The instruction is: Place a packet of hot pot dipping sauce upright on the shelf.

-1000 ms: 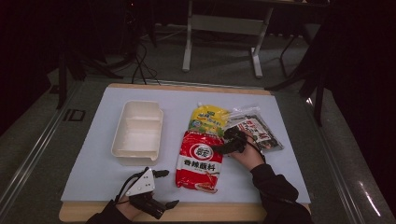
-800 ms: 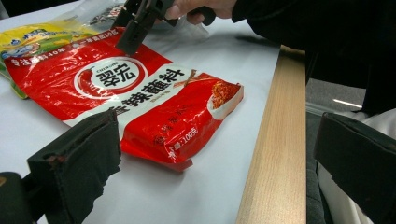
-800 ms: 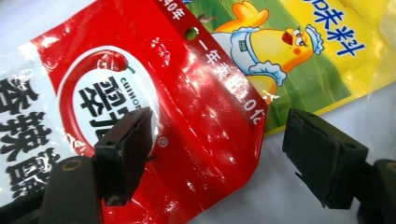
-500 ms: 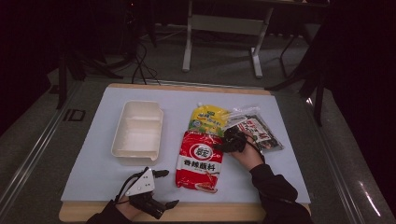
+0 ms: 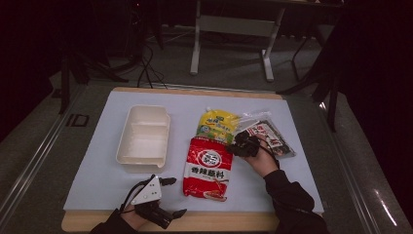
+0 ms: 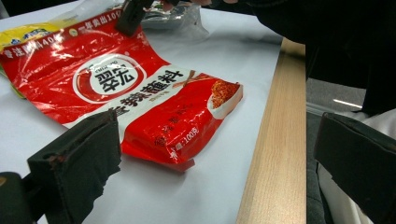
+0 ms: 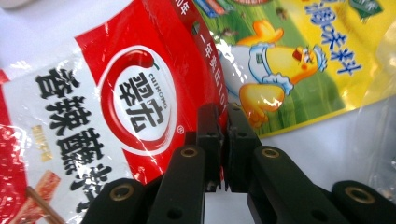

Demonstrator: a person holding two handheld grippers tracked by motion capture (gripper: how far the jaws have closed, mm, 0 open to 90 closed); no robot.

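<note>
A red seasoning packet (image 5: 208, 166) lies flat on the white mat, and its top overlaps a yellow packet (image 5: 217, 124). My right gripper (image 5: 234, 146) is at the red packet's upper right edge. Its jaws have just been closing, and in the right gripper view they (image 7: 224, 116) stand pressed together with the red packet's (image 7: 116, 107) edge pinched between them, beside the yellow packet (image 7: 299, 60). My left gripper (image 5: 174, 197) rests open near the table's front edge, left of the red packet (image 6: 140, 98), with nothing between its fingers (image 6: 77, 163).
A white two-compartment tray (image 5: 144, 138) sits left of the packets. A dark packet in clear wrap (image 5: 270, 136) lies at the right, behind my right hand. The table's wooden front edge (image 6: 275, 140) runs close to my left gripper. Chair and table legs stand beyond the far edge.
The right gripper's jaws have closed onto the red packet's upper right edge. The left gripper has stayed where it was.
</note>
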